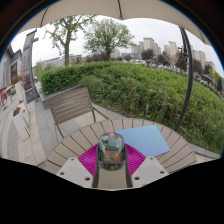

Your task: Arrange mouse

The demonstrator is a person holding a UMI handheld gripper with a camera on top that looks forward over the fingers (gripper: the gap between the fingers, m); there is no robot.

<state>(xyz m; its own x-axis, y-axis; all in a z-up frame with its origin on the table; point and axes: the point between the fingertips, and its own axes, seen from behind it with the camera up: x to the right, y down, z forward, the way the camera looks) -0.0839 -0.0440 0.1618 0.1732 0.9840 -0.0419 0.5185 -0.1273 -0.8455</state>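
A see-through mouse (111, 150) with greenish and red parts inside sits between my gripper's (111, 162) magenta pads (89, 158). Both pads press on its sides, so the gripper is shut on it. It is held above the near part of a round wooden slat table (85, 138). A light blue mouse mat (146, 138) lies flat on the table, just ahead and to the right of the fingers. The underside of the mouse is hidden.
A slatted chair (70, 103) stands at the table's far left side. A green hedge (140, 85) runs behind the table, with trees and buildings beyond. A dark parasol pole (189, 70) rises at the right. Paved ground (35, 125) lies to the left.
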